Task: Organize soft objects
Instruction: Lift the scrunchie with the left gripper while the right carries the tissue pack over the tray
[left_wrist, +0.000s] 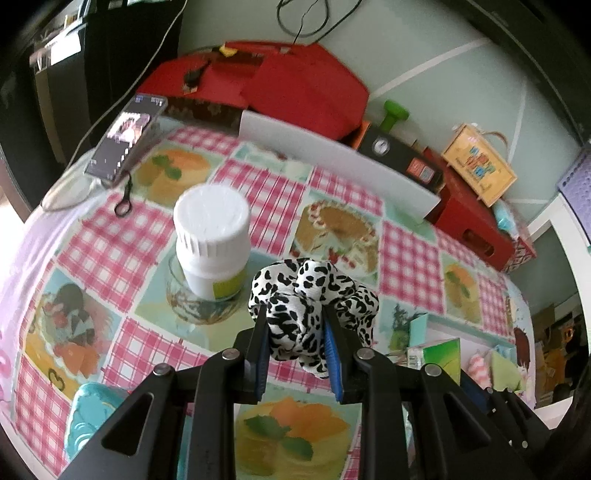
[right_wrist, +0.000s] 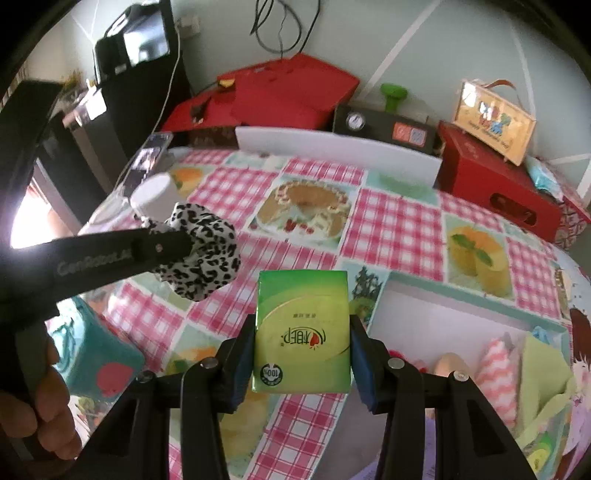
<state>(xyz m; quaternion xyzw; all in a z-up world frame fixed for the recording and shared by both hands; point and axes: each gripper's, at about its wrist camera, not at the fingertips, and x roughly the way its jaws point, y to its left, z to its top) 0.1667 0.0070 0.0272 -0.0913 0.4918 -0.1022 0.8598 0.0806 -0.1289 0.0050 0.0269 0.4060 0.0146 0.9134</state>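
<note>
1. Left wrist view. Left gripper (left_wrist: 295, 328) clamped narrow on black-and-white spotted scrunchie (left_wrist: 314, 306), blue pads (left_wrist: 263, 354) pressed into the fabric from both sides. Scrunchie held clear above the checked surface (left_wrist: 258, 192), bulk of it bunched ahead of the fingertips.
2. Same view, surroundings. White-capped bottle (left_wrist: 210, 240) standing in a glass dish (left_wrist: 195, 299) just beside the scrunchie, to its left. Phone (left_wrist: 123, 140) lying near the far left edge. White board (left_wrist: 332, 162) upright along the back.
3. Right wrist view. Right gripper (right_wrist: 302, 350) closed at medium width on green tissue pack (right_wrist: 302, 332), pack held flat between the pads and lifted off the surface. White tray (right_wrist: 461, 295) at right, holding a pink striped cloth (right_wrist: 495, 373) and a green cloth (right_wrist: 543, 369). Left gripper with the scrunchie visible at left, a hand (right_wrist: 37, 417) on its handle.
4. Likely destination: the tray, judged from the soft items already in it.
5. Hazards, as judgement:
   - Scrunchie slip. Cause: soft, slick fabric gripped by one fold only; a fast swing could pull it free.
   - Bottle tip-over. Cause: left gripper or trailing fabric passing low past the bottle.
   - Gripper collision. Cause: both carrying loads near each other towards one tray.
   - Tissue pack deformation or pivot. Cause: pad pressure on a yielding pack.
</note>
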